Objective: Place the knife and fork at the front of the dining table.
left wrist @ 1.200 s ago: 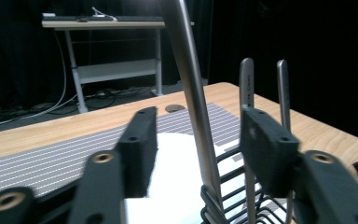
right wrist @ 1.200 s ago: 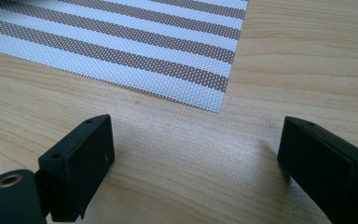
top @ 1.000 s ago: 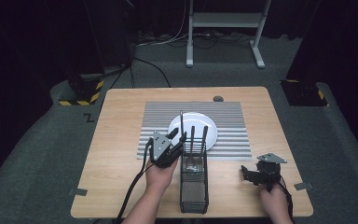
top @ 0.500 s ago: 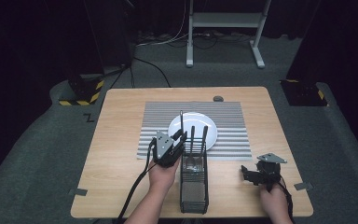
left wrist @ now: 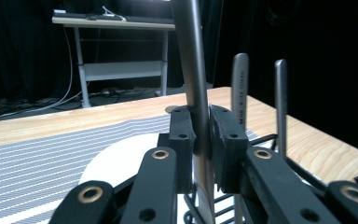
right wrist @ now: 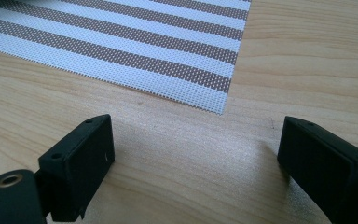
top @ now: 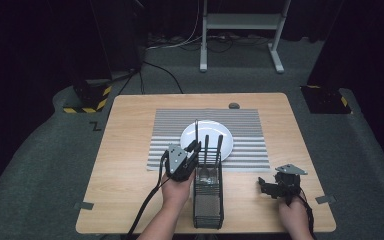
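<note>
A black mesh caddy (top: 208, 200) stands near the table's front edge with three metal utensil handles rising from it. My left gripper (top: 194, 147) (left wrist: 201, 126) has just been closing and is now shut on the leftmost, tallest handle (top: 196, 131) (left wrist: 191, 56), its pads pressing both sides of the upright handle. The two other handles (top: 206, 145) (left wrist: 240, 88) stand free to its right. A white plate (top: 215, 127) lies behind the caddy on a striped placemat (top: 250, 135). My right gripper (top: 264, 186) (right wrist: 196, 154) rests open on bare wood at the front right, nothing between its fingers.
The placemat's corner (right wrist: 121, 37) lies just ahead of the right gripper. A small dark object (top: 234, 105) sits at the table's far edge. A white metal stand (top: 240, 20) is on the floor beyond the wooden table (top: 130, 150).
The left gripper's jaws have drawn together onto the tall handle by the caddy. The right gripper has kept still.
</note>
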Motion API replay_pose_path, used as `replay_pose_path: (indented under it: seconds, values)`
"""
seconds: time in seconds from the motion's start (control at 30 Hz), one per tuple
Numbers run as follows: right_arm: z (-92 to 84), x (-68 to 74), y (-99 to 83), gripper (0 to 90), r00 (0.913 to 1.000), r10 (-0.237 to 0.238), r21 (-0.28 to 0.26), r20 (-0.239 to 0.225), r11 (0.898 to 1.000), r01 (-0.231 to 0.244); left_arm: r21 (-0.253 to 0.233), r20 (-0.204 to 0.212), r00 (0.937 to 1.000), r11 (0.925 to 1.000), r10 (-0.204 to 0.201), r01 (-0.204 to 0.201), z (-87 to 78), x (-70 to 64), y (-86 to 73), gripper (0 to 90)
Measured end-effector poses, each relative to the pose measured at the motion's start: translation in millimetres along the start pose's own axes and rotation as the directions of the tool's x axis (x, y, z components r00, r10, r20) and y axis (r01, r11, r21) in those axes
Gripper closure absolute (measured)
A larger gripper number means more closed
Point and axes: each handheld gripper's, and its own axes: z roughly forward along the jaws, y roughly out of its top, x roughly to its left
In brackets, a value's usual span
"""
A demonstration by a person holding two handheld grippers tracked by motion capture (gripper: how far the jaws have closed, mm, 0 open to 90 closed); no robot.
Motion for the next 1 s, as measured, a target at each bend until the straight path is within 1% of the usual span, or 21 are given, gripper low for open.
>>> replay_pose_path:
  seconds: [0.17,0.33,0.5,0.57,0.77,0.97,1.0]
  values:
    - [0.0,0.0,0.0,10.5,1.0,0.0,0.0,0.0,1.0,0.0,-0.008,0.006,0.9999,0.9999,-0.013,0.013,-2.4,-3.7,-0.3,80.6]
    - [0.0,0.0,0.0,10.5,1.0,0.0,0.0,0.0,1.0,0.0,-0.014,0.007,0.9994,0.9993,-0.035,0.035,-4.6,-4.0,-0.7,81.1]
    - [0.0,0.0,0.0,10.5,1.0,0.0,0.0,0.0,1.0,0.0,-0.016,0.009,0.9994,0.9993,-0.033,0.033,-7.4,-4.7,-0.6,81.3]
    - [0.0,0.0,0.0,10.5,1.0,0.0,0.0,0.0,1.0,0.0,-0.021,0.013,0.9991,0.999,-0.04,0.04,-9.0,-4.9,-0.9,81.3]
    - [0.0,0.0,0.0,10.5,1.0,0.0,0.0,0.0,1.0,0.0,-0.02,0.02,0.9989,0.9989,-0.042,0.043,-11.7,-5.6,-0.2,81.5]
    - [0.0,0.0,0.0,10.5,1.0,0.0,0.0,0.0,1.0,0.0,-0.028,0.006,0.9994,0.999,-0.035,0.035,-13.4,-8.1,-1.0,81.6]
    - [0.0,0.0,0.0,10.5,1.0,0.0,0.0,0.0,1.0,0.0,-0.029,0.005,0.9992,0.9988,-0.039,0.039,-13.6,-8.3,-1.1,81.6]
